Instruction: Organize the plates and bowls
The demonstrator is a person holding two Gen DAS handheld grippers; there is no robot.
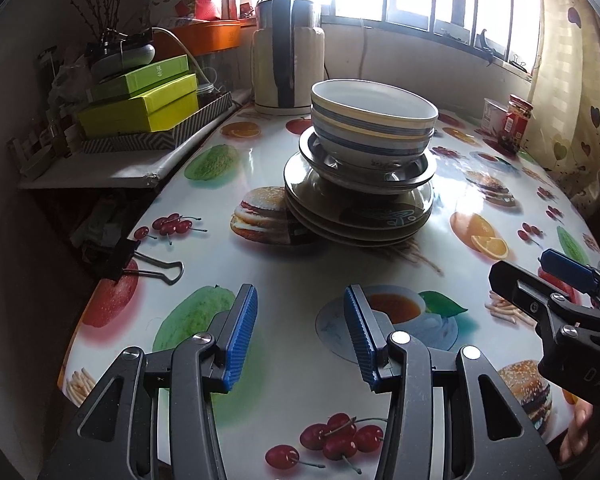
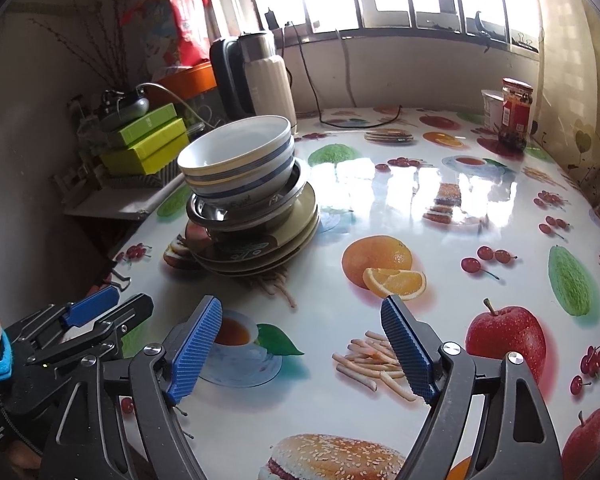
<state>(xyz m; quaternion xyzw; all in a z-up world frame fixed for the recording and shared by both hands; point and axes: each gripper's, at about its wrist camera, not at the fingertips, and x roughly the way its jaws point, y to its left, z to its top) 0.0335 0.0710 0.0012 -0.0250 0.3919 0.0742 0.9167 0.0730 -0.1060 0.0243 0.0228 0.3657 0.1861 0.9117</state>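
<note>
One stack of dishes stands on the fruit-print table. Two nested white bowls with blue and yellow stripes sit on top. Under them is a steel bowl, and under that several olive-green plates. My left gripper is open and empty, low over the table in front of the stack. My right gripper is open and empty, to the right of the stack. Each gripper shows in the other's view: the right one, the left one.
An electric kettle stands behind the stack. Green boxes sit on a side shelf at the left. A red-lidded jar and a white cup stand at the far right. A binder clip grips the table's left edge.
</note>
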